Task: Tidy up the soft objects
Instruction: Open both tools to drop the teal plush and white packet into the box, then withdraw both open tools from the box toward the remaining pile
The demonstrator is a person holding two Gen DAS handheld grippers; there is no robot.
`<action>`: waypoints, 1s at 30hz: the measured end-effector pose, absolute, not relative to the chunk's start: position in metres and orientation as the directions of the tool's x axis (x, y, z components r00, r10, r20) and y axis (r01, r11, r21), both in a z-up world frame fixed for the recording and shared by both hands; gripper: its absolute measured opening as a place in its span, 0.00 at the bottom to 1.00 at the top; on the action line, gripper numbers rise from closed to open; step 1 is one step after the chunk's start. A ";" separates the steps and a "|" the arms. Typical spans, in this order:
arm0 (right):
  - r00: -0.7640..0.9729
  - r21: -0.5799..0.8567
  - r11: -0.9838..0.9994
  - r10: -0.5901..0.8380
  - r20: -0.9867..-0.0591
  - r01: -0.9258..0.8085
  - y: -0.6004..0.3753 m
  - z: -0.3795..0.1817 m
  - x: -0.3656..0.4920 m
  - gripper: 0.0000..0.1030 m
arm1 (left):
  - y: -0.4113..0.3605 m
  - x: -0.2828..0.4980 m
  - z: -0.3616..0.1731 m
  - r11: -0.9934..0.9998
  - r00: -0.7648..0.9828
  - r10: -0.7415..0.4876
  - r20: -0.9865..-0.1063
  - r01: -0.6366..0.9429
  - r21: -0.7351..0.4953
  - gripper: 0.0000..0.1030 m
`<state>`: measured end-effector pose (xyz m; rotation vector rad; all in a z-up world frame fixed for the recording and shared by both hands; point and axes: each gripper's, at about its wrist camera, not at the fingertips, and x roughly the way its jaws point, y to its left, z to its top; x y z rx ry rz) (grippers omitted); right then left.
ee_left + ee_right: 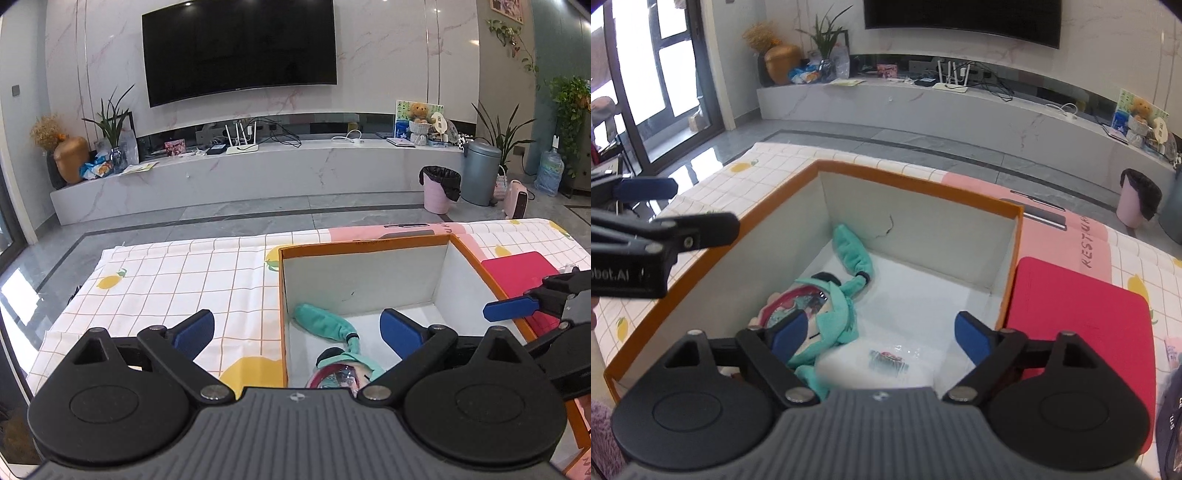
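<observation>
Teal-haired plush doll (827, 317) lying in my orange-rimmed cardboard box (923, 188) on the lemon-print tablecloth (166, 273), my right claw (875, 334) spread wide and empty above it, my left claw (295, 330) also wide, holding nothing.

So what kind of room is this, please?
Most likely a home living room. A large television hangs on a marble wall above a long low media shelf with a router, and houseplants and a teddy bear decorate it.
</observation>
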<state>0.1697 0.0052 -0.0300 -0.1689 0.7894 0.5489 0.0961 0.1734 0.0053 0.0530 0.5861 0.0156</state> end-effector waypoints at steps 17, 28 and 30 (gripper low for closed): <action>0.638 0.052 0.855 0.424 -0.643 -0.516 0.005 -0.015 0.153 0.98 | 0.173 0.099 0.011 0.998 0.831 0.061 -0.553 -0.045 0.041 1.00; 0.655 0.086 0.878 0.413 -0.633 -0.470 -0.026 0.011 0.154 0.98 | 0.153 0.097 0.024 0.999 0.847 0.039 -0.530 -0.027 0.030 1.00; 0.657 0.096 0.881 0.415 -0.629 -0.464 -0.036 0.017 0.156 0.98 | 0.147 0.095 0.027 1.000 0.847 0.018 -0.531 -0.015 0.011 1.00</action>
